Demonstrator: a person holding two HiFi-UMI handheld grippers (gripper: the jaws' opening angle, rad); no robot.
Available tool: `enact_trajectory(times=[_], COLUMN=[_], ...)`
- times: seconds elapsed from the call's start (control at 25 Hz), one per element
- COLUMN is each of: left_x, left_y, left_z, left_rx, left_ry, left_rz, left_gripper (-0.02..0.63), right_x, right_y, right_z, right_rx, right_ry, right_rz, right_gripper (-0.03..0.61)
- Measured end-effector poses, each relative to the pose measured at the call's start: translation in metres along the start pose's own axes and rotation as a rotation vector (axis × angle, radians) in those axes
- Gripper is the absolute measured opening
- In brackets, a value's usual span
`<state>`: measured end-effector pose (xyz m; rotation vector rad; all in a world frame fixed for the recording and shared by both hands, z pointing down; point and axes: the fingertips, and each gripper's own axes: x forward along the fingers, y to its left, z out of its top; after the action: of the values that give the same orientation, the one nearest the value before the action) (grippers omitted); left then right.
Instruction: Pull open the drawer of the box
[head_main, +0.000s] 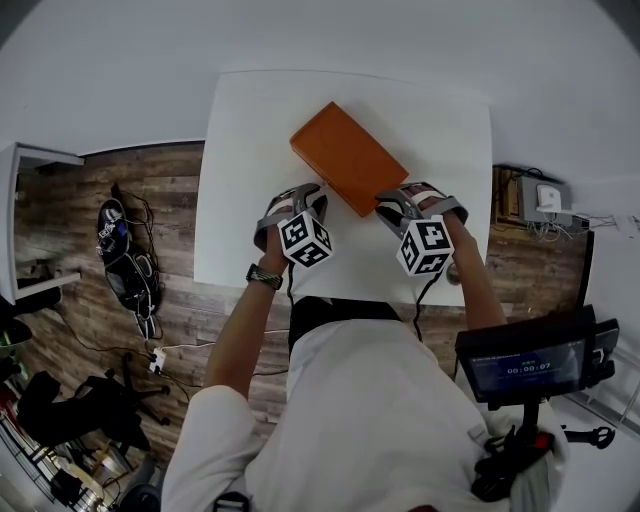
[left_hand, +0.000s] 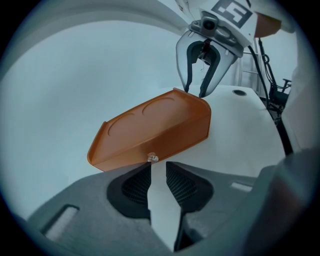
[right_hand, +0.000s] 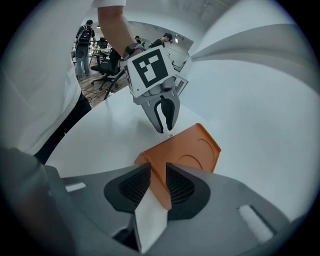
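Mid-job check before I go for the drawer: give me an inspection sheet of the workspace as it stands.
Surface: white table, carrying only the box.
Job's things: orange box lying flat, no drawer seen pulled out; small clear knob on the side facing the left gripper.
Clutter: nothing seen on the table.
Grippers: left gripper open, knob just ahead of its tips, not gripped; right gripper open, astride a box corner.
Cables: loose leads on the floor left of the table.
Surroundings: wooden floor; screen on a stand at the right.
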<state>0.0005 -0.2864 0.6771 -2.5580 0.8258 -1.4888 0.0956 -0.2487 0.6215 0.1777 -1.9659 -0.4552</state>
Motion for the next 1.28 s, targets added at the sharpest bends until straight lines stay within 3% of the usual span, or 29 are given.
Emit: enact_trajectory(times=[0.72,1.28], left_x=[0.022,0.028], left_y=[0.01,0.013], left_z=[0.008,0.013], left_rx=[-0.041,-0.097], left_ry=[0.019,-0.012], left_rz=[0.011,0.059], left_gripper=[0.104,0.074], right_x=[0.01,0.011], right_y=[0.006,0.008], right_z=[-0.009,-0.01], right_rx=[-0.046,-0.057], right_ry=[0.057,0.062], right_rz=[0.093,0.082], right_gripper=[0.097,0.098])
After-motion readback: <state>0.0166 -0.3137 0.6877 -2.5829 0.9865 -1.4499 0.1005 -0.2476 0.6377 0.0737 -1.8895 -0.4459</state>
